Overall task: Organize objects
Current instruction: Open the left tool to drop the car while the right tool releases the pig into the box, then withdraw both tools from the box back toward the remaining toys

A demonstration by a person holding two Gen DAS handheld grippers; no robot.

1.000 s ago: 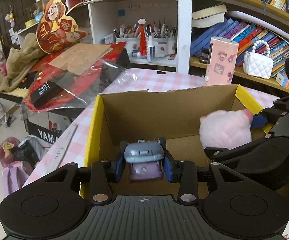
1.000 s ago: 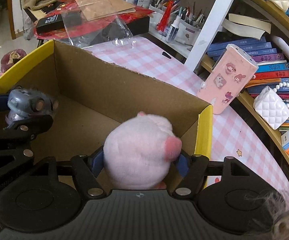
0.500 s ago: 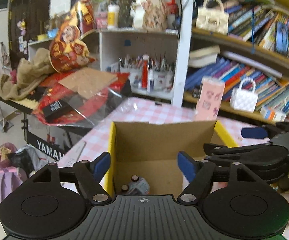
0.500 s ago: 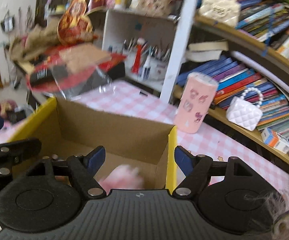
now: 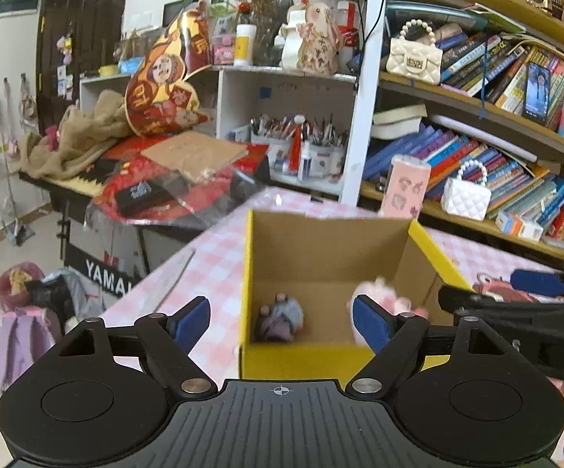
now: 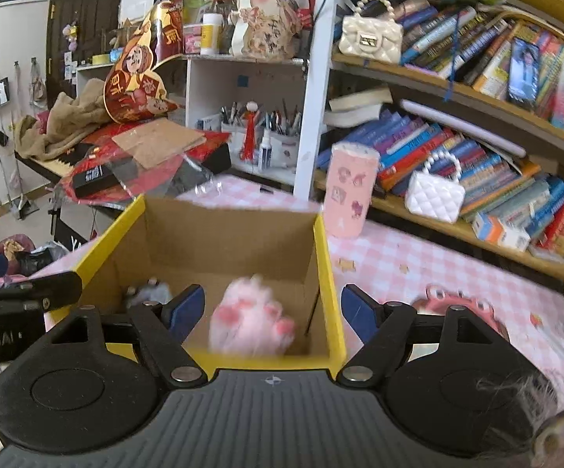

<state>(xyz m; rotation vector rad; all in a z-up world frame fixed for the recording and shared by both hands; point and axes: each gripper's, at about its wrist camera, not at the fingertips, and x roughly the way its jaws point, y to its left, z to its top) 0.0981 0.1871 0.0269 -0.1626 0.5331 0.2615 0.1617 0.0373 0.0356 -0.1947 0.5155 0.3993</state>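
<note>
An open cardboard box with yellow rims stands on the pink checked table; it also shows in the right wrist view. Inside it lie a grey-purple toy car, partly seen in the right wrist view, and a pink plush toy, which also shows in the left wrist view. My left gripper is open and empty, above and behind the box's near rim. My right gripper is open and empty, likewise pulled back above the box.
A pink patterned tumbler stands behind the box. A pink round object lies on the table to the right. Bookshelves with a white quilted purse are at the right. A cluttered keyboard stand is at the left.
Both grippers opened and let go: the toy car and the pink plush dropped into the box. Both grippers then rose and drew back from it.
</note>
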